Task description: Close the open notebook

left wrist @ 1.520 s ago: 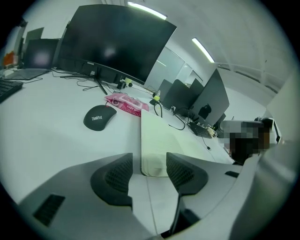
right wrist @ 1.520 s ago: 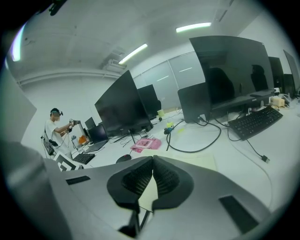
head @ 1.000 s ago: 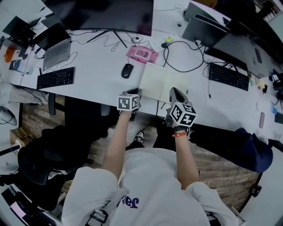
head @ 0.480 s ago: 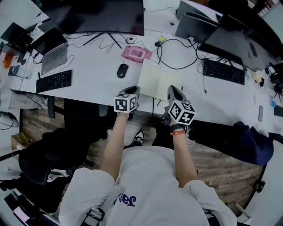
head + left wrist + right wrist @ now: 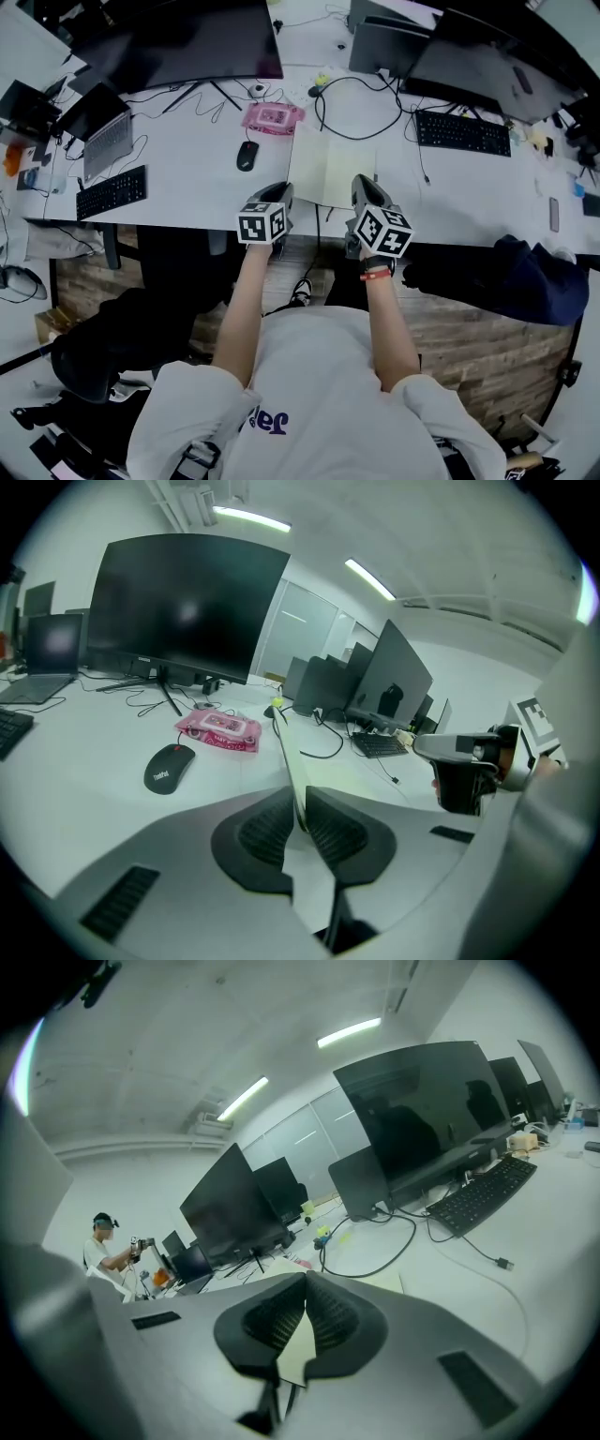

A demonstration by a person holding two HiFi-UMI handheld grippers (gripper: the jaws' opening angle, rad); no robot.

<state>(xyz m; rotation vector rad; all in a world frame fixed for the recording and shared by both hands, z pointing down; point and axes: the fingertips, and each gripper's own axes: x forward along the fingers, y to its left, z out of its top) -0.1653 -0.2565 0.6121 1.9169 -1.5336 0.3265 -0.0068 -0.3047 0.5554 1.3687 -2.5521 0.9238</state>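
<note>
The notebook [image 5: 330, 167] lies open just right of the mouse [image 5: 247, 155], at the desk's [image 5: 178, 192] near edge. The left gripper [image 5: 300, 806] has just been closing its fingers, which are now clamped on the left leaf, seen only edge-on. The right gripper's [image 5: 305, 1283] fingers seem pinched on the right page's near edge and hide most of that page.
</note>
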